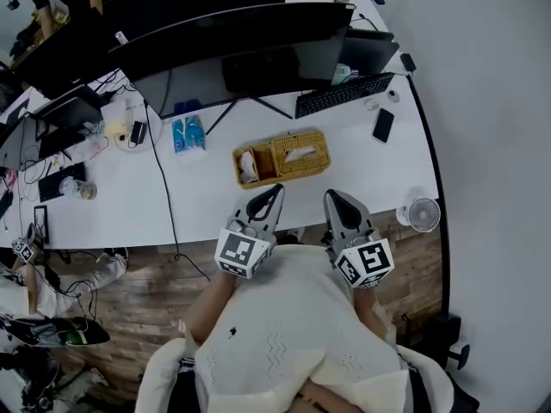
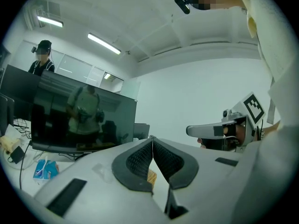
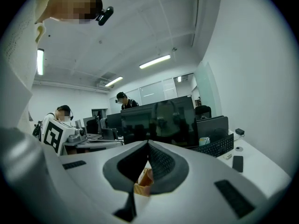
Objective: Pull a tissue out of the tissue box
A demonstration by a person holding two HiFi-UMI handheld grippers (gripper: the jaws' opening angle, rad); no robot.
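Observation:
A woven wicker tissue box (image 1: pixel 293 156) lies on the white desk (image 1: pixel 207 200), with a white tissue (image 1: pixel 300 153) showing in its top slot. My left gripper (image 1: pixel 279 187) hovers just short of the box's near side, jaws shut and nothing between them. Beside it on the right, my right gripper (image 1: pixel 330 194) is also shut and empty. In the left gripper view the closed jaws (image 2: pixel 152 139) meet at the tip, and a sliver of wicker (image 2: pixel 151 176) shows beneath. The right gripper view shows shut jaws (image 3: pixel 148 143) with wicker (image 3: pixel 144 178) under them.
Dark monitors (image 1: pixel 250 54) stand behind the box, with a keyboard (image 1: pixel 343 95) and a phone (image 1: pixel 383 125) at the right. A small fan (image 1: pixel 424 214) sits near the desk's right front edge. Blue packets (image 1: pixel 188 133) and cables lie to the left. People stand behind the monitors.

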